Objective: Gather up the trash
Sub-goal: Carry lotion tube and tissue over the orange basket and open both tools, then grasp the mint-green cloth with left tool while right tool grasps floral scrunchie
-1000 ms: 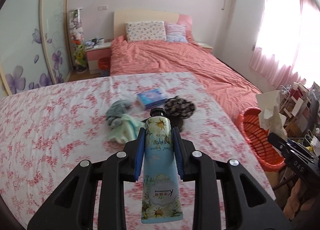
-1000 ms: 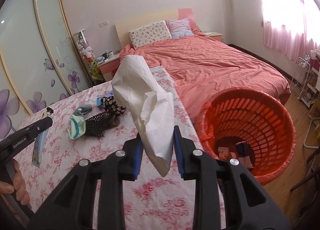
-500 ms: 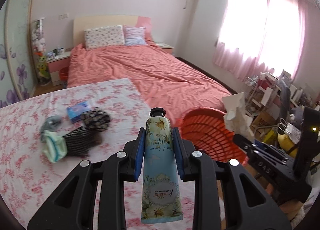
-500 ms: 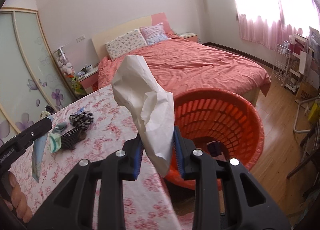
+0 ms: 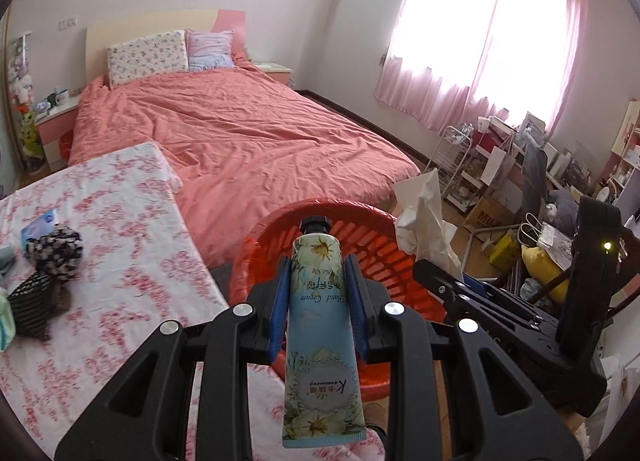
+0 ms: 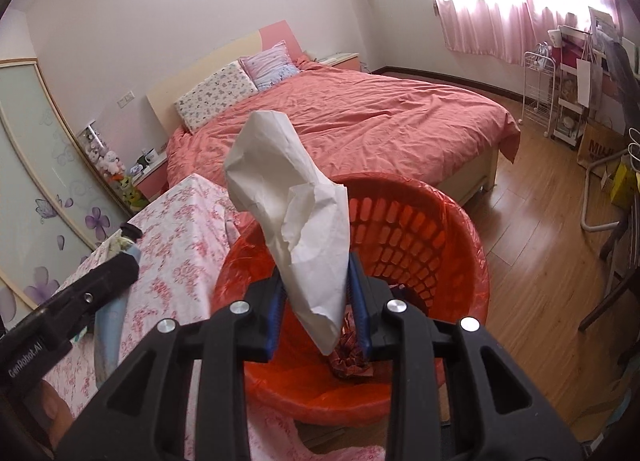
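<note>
- Tissue [image 6: 304, 229] sits crumpled between my right fingers [image 6: 318, 297], above the red basket [image 6: 448, 229]; those jaws are opening, with the paper between them and barely pinched.
- Hand cream tube [image 5: 322, 325] is clamped firmly in my left fingers [image 5: 320, 309], cap pointing toward the near rim of the basket, not yet over its middle.
- Risk one: the light tissue may cling to a blue pad or drift and land on the floor to the right.
- Risk two: if I let the tube go here, it could strike the rim and bounce onto the floral desk [image 5: 132, 245] at left.
- Risk three: both tools are close together, so they could knock each other.
- Socks [image 5: 48, 261] remain on the desk, far left.
</note>
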